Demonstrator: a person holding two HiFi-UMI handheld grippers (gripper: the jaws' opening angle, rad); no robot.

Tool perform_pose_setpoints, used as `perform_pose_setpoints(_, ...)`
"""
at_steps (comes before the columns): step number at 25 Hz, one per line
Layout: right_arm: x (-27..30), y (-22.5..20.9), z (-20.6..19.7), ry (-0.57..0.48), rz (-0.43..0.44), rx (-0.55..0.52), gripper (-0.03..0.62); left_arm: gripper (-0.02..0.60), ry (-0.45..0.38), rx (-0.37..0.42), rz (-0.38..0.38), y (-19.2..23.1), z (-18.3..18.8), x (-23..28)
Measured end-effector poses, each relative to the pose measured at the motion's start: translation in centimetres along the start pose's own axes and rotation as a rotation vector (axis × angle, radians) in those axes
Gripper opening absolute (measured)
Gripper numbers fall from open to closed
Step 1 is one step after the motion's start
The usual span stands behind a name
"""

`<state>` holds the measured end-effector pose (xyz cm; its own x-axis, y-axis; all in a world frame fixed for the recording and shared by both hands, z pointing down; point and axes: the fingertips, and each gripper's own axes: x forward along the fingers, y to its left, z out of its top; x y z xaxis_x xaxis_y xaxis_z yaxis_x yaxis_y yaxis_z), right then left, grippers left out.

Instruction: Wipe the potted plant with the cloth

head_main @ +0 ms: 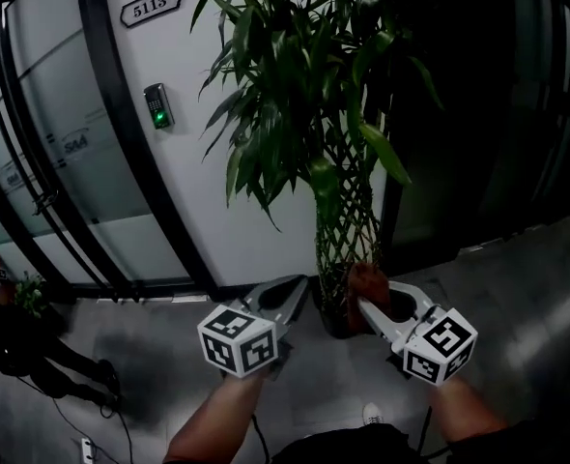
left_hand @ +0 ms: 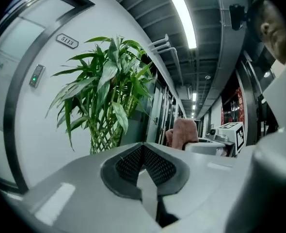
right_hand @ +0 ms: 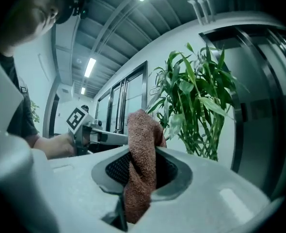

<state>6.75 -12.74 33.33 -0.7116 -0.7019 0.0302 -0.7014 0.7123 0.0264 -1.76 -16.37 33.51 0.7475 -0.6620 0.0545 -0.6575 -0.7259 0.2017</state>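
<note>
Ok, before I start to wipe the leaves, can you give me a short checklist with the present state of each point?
1. The cloth is gripped: ok, the right gripper is shut on it.
2. The left gripper is free: ok, jaws together, nothing between.
3. The plant is in front of both grippers: ok.
4. The cloth is on a leaf: not ok, it sits low beside the braided stems.
5. Which leaves are dusty: cannot tell.
</note>
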Motion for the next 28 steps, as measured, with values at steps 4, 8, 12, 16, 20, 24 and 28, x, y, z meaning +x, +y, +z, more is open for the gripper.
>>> perform_pose_setpoints(4, -2.9, 0.2, -2.2, -0.014, -0.071, 0.093, 0.071, 0.017, 0.010, -0.010, 0.072, 0.4, -3.3, -2.9)
perform_pose_setpoints(8, -4.8, 0.3, -4.8, 0.029, -0.110, 0.088, 0.071, 0.017, 0.015, -0.032, 0.120, 0.2, -6.1, -5.1)
perform_pose_setpoints(12, -6.2, 0.1, -6.3, 0.065, -0.096, 0.097, 0.071, 0.017, 0.034, -0.012, 0.177, -0.8, -7.7, -6.6)
perform_pose_setpoints(16, -7.9, 0.9, -6.1, 0.066, -0.058, 0.095, 0.071, 0.017, 0.047, -0.009, 0.199, -3.1, -8.4, -6.7)
perform_pose_setpoints(20, -10.8, 2.2, -5.9, 0.063, -0.032, 0.077, 0.071, 0.017, 0.054, 0.008, 0.203, -6.6, -8.8, -6.4)
perform_pose_setpoints(24, -13.8, 2.7, -7.4, 0.074, -0.014, 0.096, 0.071, 0.017, 0.044, -0.017, 0.189, -10.2, -9.5, -6.1)
perform_pose_setpoints(28, -16.5, 3.4, -8.5, 0.081, -0.007, 0.103, 0.071, 0.017, 0.033, -0.003, 0.224, -12.6, -10.5, -6.6)
